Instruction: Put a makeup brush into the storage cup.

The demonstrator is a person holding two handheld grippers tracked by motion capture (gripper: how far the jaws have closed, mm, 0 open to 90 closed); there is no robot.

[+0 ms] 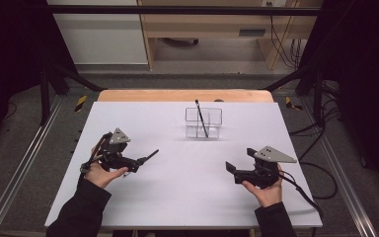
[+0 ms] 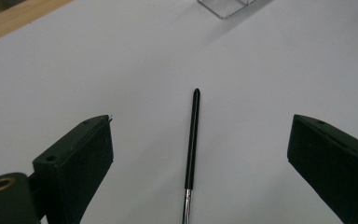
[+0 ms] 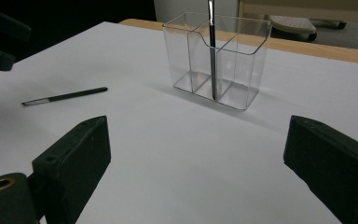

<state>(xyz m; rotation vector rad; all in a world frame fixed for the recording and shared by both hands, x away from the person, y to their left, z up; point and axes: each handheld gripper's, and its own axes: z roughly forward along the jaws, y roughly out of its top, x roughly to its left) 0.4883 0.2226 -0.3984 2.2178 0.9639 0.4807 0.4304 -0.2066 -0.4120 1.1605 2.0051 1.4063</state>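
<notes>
There are no words, numbers or signs to read in these pictures. The clear box [image 1: 204, 123] has no label on it. The pen [image 2: 192, 140] lying near that box has no name or brand on it that can be made out.

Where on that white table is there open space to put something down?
Most of the white table is bare: the broad middle between the left gripper and right gripper, and the whole near edge. Tighter spots: around the clear plastic organiser and the thin black brush lying by the left jaws.
</notes>
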